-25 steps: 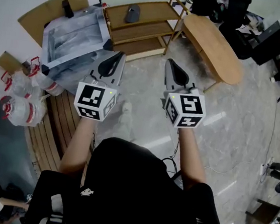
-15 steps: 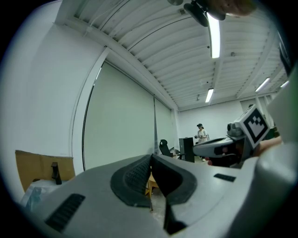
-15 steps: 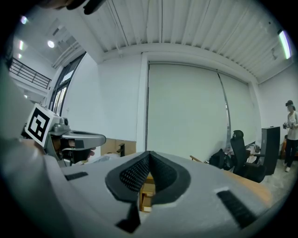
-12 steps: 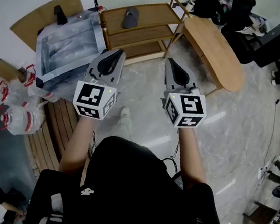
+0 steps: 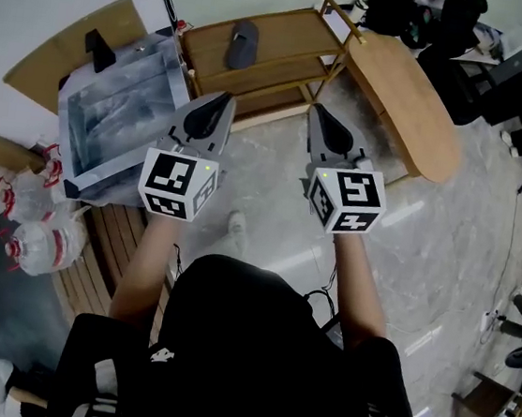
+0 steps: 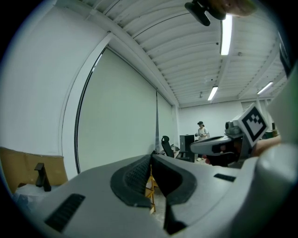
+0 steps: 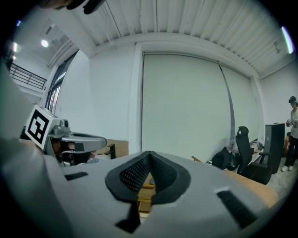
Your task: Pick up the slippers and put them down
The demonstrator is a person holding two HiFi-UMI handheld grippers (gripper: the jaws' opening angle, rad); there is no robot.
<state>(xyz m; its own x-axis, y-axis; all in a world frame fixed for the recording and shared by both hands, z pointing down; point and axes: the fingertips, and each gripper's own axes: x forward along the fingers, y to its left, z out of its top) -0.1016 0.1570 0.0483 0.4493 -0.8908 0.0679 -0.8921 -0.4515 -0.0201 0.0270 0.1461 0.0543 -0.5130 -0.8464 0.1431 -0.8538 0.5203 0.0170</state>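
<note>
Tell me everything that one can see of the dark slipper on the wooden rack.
The slipper is a single dark grey one, long and rounded, and looks soft. It lies flat on the top board of the wooden rack, in the board's left half, with its length pointing away from the person. Only that board touches it. Which side faces up is too small to tell.

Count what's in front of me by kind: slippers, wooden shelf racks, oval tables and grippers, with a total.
Slipper: 1
Wooden shelf rack: 1
Oval table: 1
Grippers: 2, left gripper and right gripper
Total: 5
</note>
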